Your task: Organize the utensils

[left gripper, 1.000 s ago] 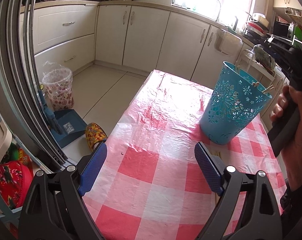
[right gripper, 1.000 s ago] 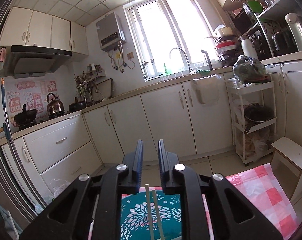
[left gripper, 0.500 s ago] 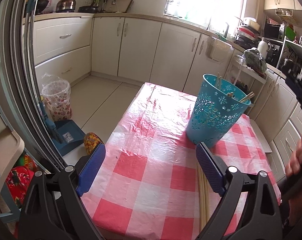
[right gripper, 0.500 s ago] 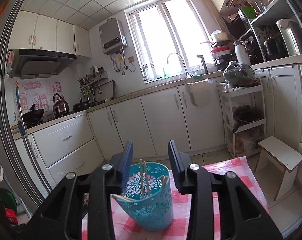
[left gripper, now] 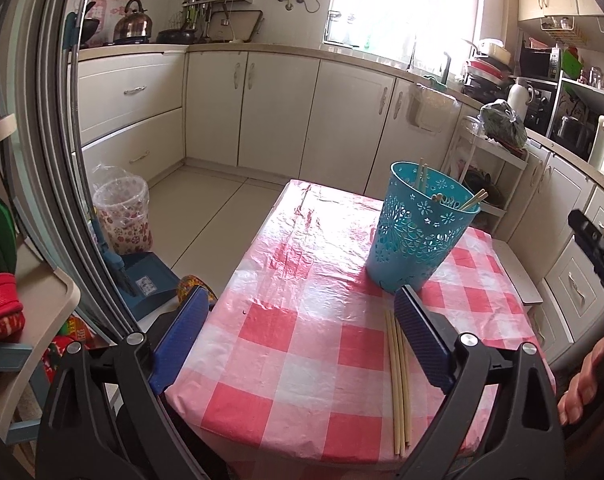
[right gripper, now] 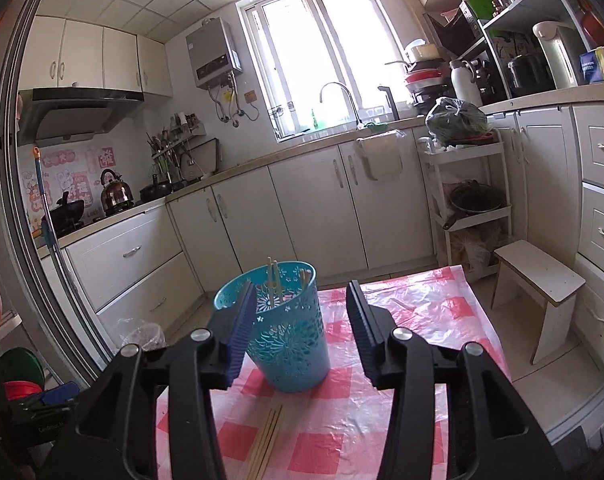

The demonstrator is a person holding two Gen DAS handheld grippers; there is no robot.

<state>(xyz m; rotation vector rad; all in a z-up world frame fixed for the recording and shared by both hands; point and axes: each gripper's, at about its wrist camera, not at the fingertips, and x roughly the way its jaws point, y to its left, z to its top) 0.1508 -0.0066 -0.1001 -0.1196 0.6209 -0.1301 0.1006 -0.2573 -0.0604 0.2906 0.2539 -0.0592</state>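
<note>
A teal perforated basket (left gripper: 418, 236) (right gripper: 287, 332) stands upright on the red-and-white checked table (left gripper: 302, 344), with several wooden chopsticks leaning inside it. More chopsticks (left gripper: 398, 380) (right gripper: 267, 440) lie flat on the cloth near the table's front edge. My left gripper (left gripper: 297, 332) hangs wide open above the near end of the table, its right finger just beside the loose chopsticks. My right gripper (right gripper: 302, 332) is pulled back from the basket, its jaws opening with nothing held between them. A hand (left gripper: 582, 384) holds the right gripper at the right edge.
White kitchen cabinets (left gripper: 277, 104) run along the back and right. A lined waste bin (left gripper: 121, 212) and blue dustpan (left gripper: 145, 280) sit on the floor left of the table. A small white stool (right gripper: 538, 288) and a wire rack (right gripper: 466, 200) stand to the right.
My right gripper backed away from the basket and its jaws spread apart; the chopsticks it was over now stand in the basket. My left gripper drew back and rose, bringing the loose chopsticks into view.
</note>
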